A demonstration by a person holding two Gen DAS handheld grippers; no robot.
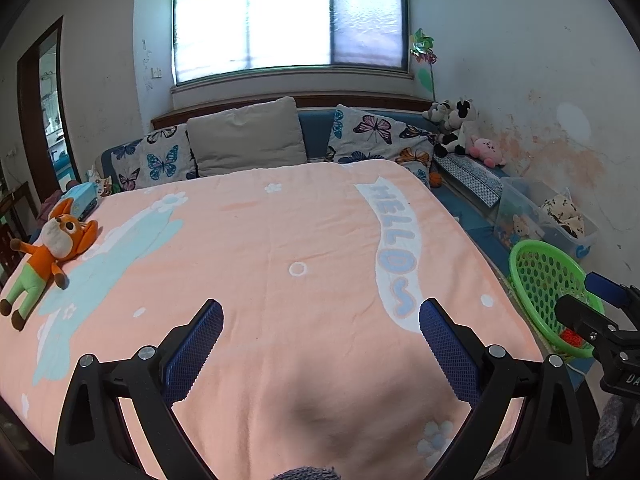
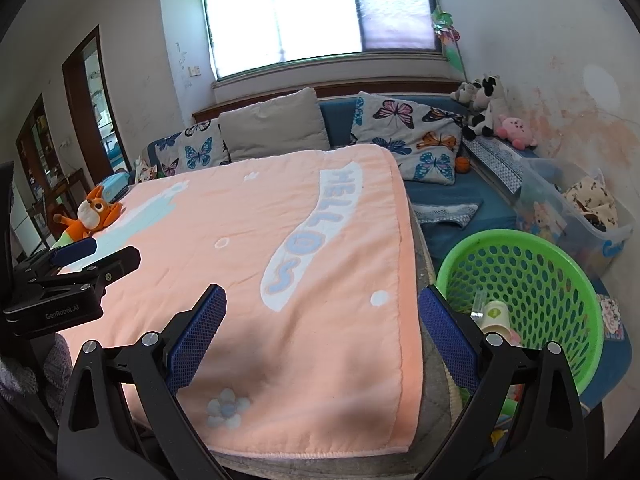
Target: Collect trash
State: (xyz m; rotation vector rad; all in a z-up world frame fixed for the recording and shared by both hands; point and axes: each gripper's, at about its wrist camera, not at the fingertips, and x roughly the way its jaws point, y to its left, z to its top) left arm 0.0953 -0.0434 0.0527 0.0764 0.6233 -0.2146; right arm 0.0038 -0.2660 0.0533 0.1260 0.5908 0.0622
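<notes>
Small bedroom, and the bed [image 1: 280,240] with its peach blanket takes up most of it. Right behind the bed there's a big window [image 1: 290,16] blasting daylight in, washed out white. Under the window sit a grey pillow [image 1: 246,136] and butterfly pillows [image 1: 376,136]. Right of the bed the white wall [image 1: 540,100] is stained orange-ish. Left of the bed there's a dark wood doorway [image 1: 44,112] into another room

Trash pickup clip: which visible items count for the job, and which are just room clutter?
Job:
- green basket
- paper cup inside it
- left tool, open
- right tool, open

Clutter:
- orange plush on the pink blanket
- butterfly pillows
- clear storage bin
</notes>
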